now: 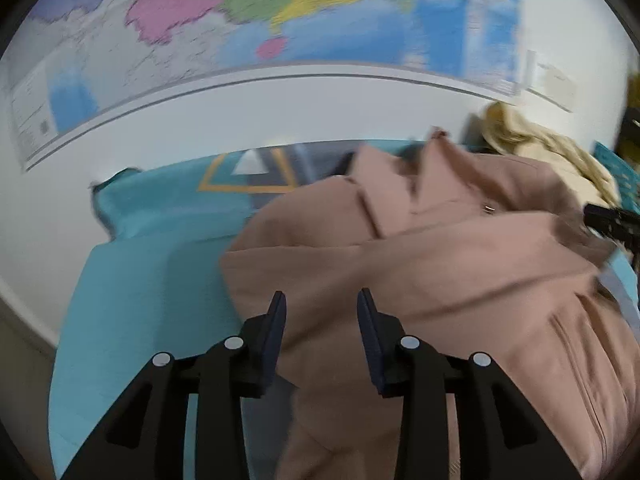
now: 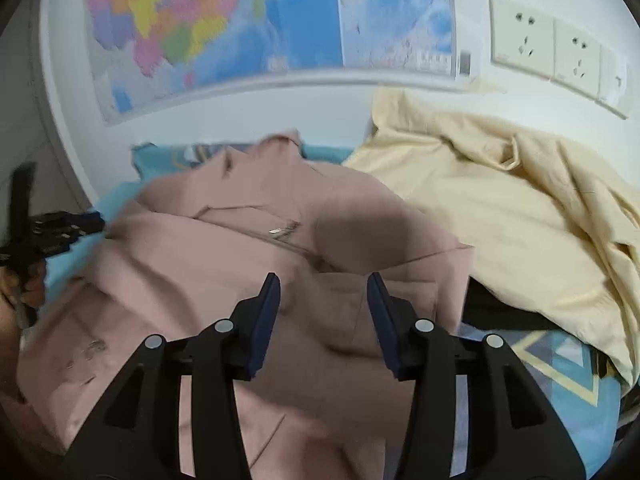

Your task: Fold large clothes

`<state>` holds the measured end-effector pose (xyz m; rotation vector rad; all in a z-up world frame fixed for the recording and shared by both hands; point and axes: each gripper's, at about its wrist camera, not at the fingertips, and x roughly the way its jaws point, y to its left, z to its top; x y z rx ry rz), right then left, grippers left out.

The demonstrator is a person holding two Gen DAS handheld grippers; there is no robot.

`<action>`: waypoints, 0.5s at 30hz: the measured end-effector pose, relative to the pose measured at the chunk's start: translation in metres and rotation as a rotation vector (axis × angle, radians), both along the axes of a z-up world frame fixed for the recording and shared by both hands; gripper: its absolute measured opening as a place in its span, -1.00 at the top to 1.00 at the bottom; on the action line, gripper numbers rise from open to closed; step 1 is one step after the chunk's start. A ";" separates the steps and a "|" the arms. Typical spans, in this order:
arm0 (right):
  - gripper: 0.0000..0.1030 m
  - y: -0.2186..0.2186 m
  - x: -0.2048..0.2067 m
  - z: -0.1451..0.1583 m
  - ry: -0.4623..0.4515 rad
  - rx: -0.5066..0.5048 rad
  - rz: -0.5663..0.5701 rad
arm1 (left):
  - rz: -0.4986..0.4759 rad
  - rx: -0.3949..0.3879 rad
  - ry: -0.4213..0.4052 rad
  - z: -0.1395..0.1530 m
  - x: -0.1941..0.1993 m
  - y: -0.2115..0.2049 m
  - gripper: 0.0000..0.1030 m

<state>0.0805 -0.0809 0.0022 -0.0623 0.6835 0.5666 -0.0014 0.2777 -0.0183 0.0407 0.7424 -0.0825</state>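
A large dusty-pink zip jacket lies rumpled on a teal bedsheet. It also shows in the right wrist view, its zipper pull near the middle. My left gripper is open and empty, hovering over the jacket's left edge. My right gripper is open and empty above the jacket's right part. The right gripper shows at the right edge of the left wrist view; the left gripper shows at the left edge of the right wrist view.
A cream garment is piled to the right of the jacket. A wall map hangs behind the bed, with wall sockets at the right. The sheet carries a geometric pattern.
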 end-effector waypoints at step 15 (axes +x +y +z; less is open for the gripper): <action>0.45 0.048 0.014 -0.041 0.094 -0.117 0.046 | 0.040 0.047 0.100 -0.031 -0.001 -0.007 0.13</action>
